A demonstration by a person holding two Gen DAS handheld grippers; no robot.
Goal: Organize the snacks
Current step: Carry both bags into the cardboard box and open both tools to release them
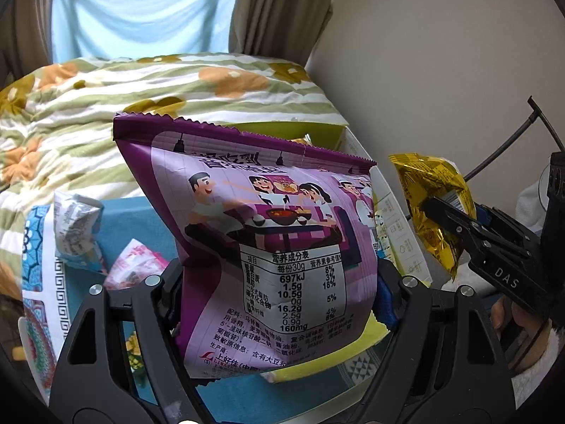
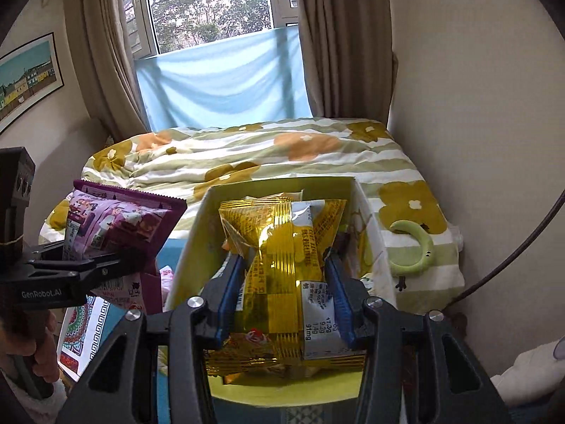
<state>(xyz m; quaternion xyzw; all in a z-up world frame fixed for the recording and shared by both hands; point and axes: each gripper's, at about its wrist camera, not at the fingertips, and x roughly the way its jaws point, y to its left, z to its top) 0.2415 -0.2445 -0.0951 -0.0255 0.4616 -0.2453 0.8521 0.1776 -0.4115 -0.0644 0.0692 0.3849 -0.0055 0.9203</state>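
Note:
My left gripper (image 1: 279,275) is shut on a purple snack bag (image 1: 268,219) and holds it upright in the air, left of the yellow-green box (image 1: 339,134). The purple bag also shows in the right wrist view (image 2: 116,222). My right gripper (image 2: 282,275) is shut on a gold snack bag (image 2: 286,258) and holds it over the open yellow-green box (image 2: 282,185), which has other packets inside. The gold bag (image 1: 434,198) and right gripper (image 1: 420,208) show at the right of the left wrist view.
Loose packets (image 1: 77,226) lie on the blue surface (image 1: 120,233) at the left, next to a patterned mat (image 1: 42,268). A bed with a flowered quilt (image 2: 268,152) lies behind the box. A green crescent toy (image 2: 413,251) lies on the quilt. A wall is close on the right.

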